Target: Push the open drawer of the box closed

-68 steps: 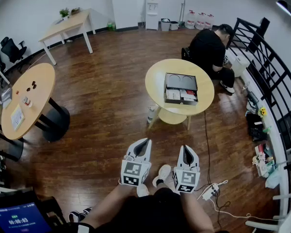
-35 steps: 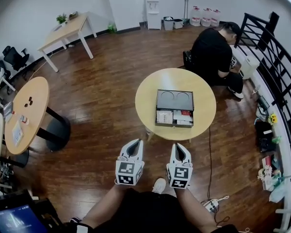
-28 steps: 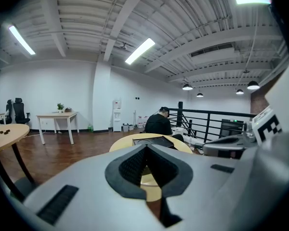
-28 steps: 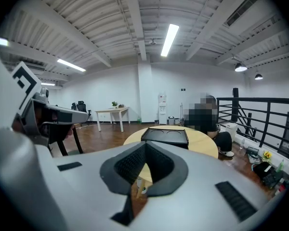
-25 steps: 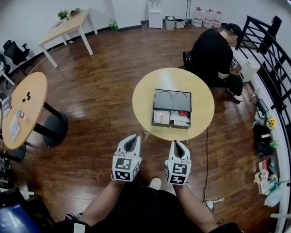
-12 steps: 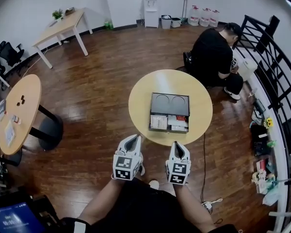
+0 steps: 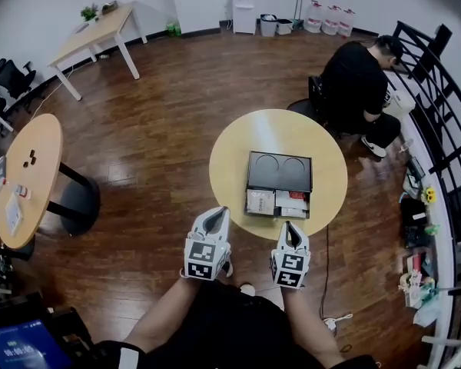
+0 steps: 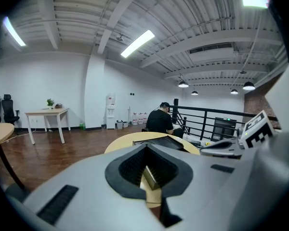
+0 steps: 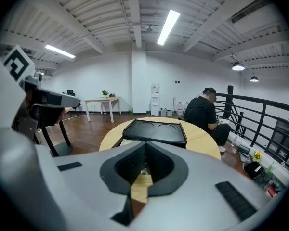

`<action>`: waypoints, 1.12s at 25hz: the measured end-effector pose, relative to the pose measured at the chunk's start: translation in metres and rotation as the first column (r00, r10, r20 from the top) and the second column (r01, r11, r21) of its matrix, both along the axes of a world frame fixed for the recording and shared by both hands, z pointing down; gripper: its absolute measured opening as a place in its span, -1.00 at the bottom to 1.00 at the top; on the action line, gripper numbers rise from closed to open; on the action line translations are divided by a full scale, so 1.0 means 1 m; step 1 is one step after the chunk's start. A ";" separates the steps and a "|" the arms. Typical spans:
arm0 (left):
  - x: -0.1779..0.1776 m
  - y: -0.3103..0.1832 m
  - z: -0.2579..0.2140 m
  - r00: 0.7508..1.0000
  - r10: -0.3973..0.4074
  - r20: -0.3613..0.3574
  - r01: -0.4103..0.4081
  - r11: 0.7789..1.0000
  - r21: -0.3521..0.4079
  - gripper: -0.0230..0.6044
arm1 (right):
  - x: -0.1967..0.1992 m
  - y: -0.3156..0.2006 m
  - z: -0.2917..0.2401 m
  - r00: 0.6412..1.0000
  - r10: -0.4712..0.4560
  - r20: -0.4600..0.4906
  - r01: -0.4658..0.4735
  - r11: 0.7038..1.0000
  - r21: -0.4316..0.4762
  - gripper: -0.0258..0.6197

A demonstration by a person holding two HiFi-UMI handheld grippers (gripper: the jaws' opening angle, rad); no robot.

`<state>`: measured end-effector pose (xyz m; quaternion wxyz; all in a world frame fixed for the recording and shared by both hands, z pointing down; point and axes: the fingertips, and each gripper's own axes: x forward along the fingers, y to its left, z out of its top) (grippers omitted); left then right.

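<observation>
Centre-right of head view: round yellow wooden table [image 7: 238, 148] w/ flat black box [image 7: 279, 171] on top, two round recesses in lid. Drawer [image 7: 277, 204] pulled out from box's lower edge toward bottom of frame, open, packed w/ white and red packets. Not yet pushed in.

Lower centre: left gripper [image 7: 215, 214], white plastic w/ marker cube, tip pointing up-frame at table's lower-left rim. Jaws together, nothing btwn them. Same in left gripper view [image 8: 147, 150]: dark pads shut to a slit, table edge and box beyond.

Just right of it: right gripper [image 7: 290, 226], tip overlapping table's lower rim, just below drawer front, apart from it. Jaws closed too, empty. In right gripper view [image 9: 145, 150]: box [image 9: 156, 130] straight ahead at frame centre.

Upper right: person in black [image 7: 357, 83], seated, back turned, beside black railing [image 7: 438, 121]. Left edge: second round wooden table [image 7: 31, 167] on dark pedestal. Upper left: pale rectangular table [image 7: 92, 29]. Dark wood floor [image 7: 161, 129] all round.
</observation>
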<state>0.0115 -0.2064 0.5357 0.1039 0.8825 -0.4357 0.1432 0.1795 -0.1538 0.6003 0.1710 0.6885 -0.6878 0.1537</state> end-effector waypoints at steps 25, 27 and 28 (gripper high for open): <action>-0.008 -0.039 0.068 0.998 0.026 0.060 -0.018 0.991 -0.132 -0.93 | -0.009 -0.031 0.124 0.998 0.022 0.063 0.002 0.936 -0.353 -0.75; -0.010 -0.040 0.068 0.998 0.023 0.062 -0.015 0.990 -0.138 -0.93 | -0.008 -0.034 0.128 0.998 0.028 0.055 -0.006 0.930 -0.368 -0.72; -0.011 -0.041 0.068 0.998 0.022 0.062 -0.013 0.990 -0.139 -0.93 | -0.007 -0.035 0.130 0.998 0.030 0.052 -0.008 0.927 -0.376 -0.72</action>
